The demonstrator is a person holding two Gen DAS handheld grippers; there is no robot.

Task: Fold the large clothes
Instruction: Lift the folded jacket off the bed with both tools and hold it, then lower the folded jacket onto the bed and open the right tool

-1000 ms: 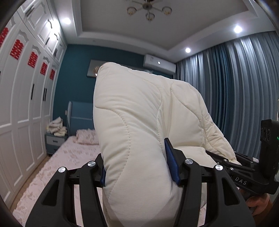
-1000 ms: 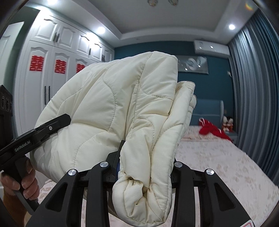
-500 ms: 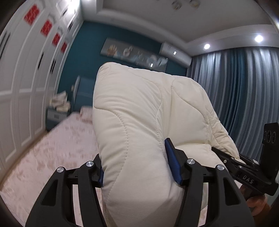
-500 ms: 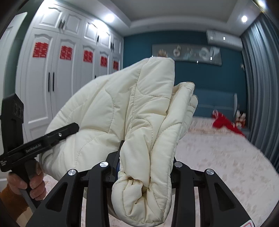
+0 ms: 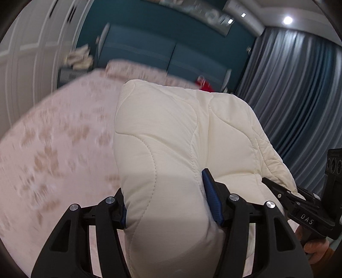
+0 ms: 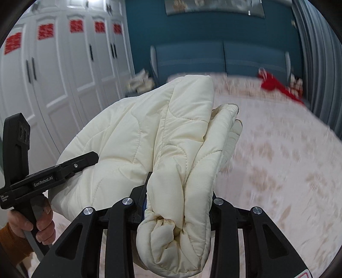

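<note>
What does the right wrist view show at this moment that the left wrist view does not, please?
Only the right wrist view shows the red emblems on the wardrobe doors and the bunched, rolled end of the cream quilted garment in the right gripper. Only the left wrist view shows a lit ceiling spotlight. Both show the garment clamped, the left gripper, the patterned bed, the red item and the blue headboard.
</note>
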